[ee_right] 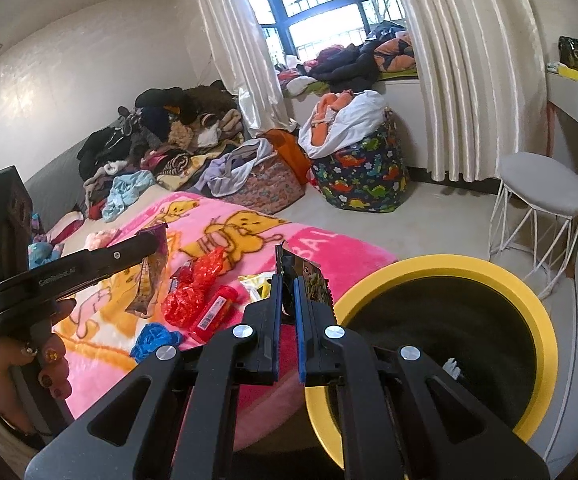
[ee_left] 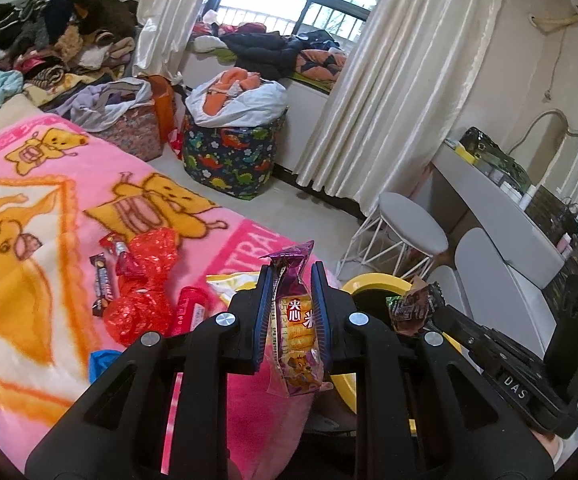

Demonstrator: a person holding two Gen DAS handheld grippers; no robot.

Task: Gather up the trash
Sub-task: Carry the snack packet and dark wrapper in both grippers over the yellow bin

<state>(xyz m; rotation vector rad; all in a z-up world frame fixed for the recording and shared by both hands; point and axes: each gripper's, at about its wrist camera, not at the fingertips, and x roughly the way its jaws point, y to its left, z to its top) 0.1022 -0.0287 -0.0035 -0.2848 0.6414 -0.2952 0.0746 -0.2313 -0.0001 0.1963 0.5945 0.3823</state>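
Meanwhile the left gripper pinches a purple snack packet beside the yellow-rimmed bin; the right gripper, over the bin's rim, clamps a dark wrapper.

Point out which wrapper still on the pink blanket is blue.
The crumpled blue wrapper at the blanket's near edge; the crinkly wrapper and tube-shaped pack beside it are red.

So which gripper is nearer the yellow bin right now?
Right. The right gripper holds its wrapper at the yellow bin rim; the left gripper sits farther back over the blanket.
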